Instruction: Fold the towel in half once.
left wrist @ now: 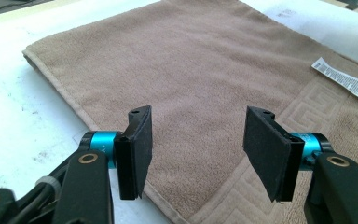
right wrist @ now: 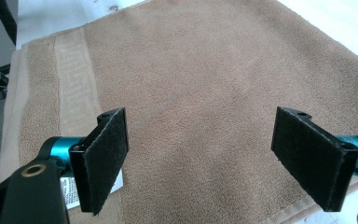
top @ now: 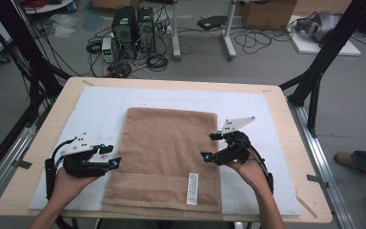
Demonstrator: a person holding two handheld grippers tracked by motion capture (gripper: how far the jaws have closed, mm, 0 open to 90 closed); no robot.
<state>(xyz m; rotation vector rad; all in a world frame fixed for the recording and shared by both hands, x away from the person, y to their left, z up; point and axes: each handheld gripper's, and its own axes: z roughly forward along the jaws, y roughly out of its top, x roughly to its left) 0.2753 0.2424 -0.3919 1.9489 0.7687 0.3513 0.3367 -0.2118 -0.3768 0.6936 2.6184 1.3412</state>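
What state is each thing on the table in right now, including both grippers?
Brown towel: lying flat on the white mat, folded, held by nothing.
Care label: lying flat on the towel's patterned border, near the front edge.
Left gripper: open, nothing between its pads, at the towel's left edge.
Right gripper: open, nothing between its pads, above the towel's right side.
White mat: flat on the wooden table, under the towel.

I cannot read the care label (top: pixel 192 188) print. The towel (right wrist: pixel 205 84) runs past the right gripper view's top edge; a jaw covers part of the label there.
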